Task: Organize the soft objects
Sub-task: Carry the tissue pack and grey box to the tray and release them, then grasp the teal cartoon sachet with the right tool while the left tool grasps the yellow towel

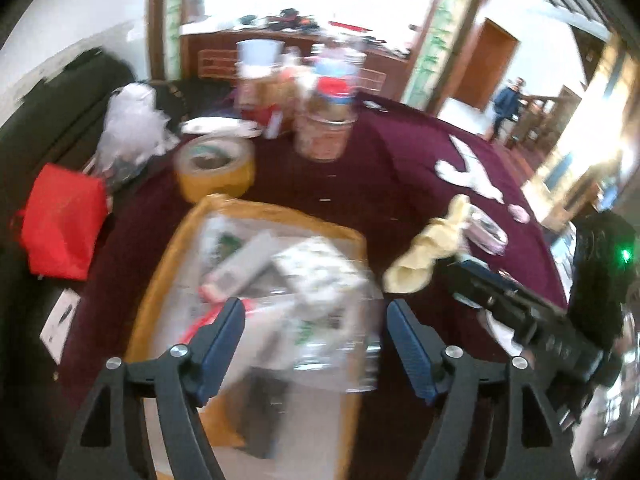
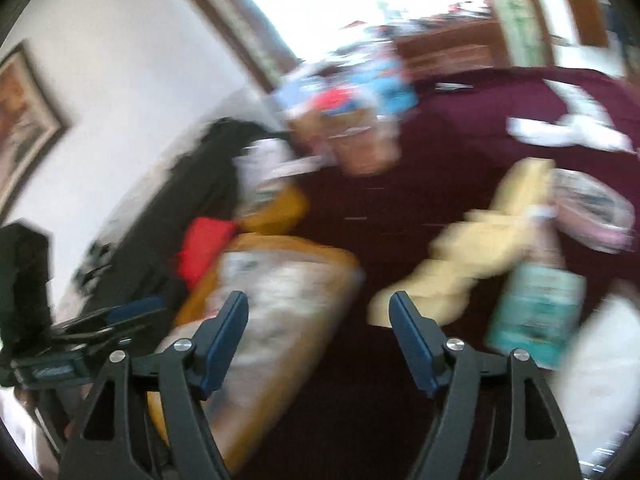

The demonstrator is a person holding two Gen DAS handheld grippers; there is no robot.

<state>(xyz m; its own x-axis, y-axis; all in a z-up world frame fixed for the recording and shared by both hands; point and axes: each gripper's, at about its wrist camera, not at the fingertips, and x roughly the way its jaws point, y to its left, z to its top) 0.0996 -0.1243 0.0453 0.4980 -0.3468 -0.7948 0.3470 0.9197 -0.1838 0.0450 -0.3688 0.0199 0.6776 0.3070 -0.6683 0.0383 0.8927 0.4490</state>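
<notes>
A pale yellow soft cloth [image 1: 432, 248] lies crumpled on the maroon tablecloth [image 1: 400, 152], right of a yellow-brown tray [image 1: 168, 264] that holds several clear plastic-wrapped packets. My left gripper [image 1: 315, 308] hangs open over the tray's near end with nothing between its fingers. The right gripper [image 2: 318, 320] is open and empty too, above the cloth-covered table between the tray [image 2: 280, 248] and the yellow cloth [image 2: 480, 248]. A white cloth [image 1: 468, 172] lies further back on the right, and shows in the blurred right wrist view as the white cloth [image 2: 568, 132].
A tape roll [image 1: 216, 168], a filled clear jar [image 1: 328, 120] and a white plastic bag [image 1: 128, 128] stand behind the tray. A red bag [image 1: 60, 220] sits off the table's left edge. A teal-labelled bottle [image 2: 536, 320] stands beside the yellow cloth. A person [image 1: 508, 104] is far off.
</notes>
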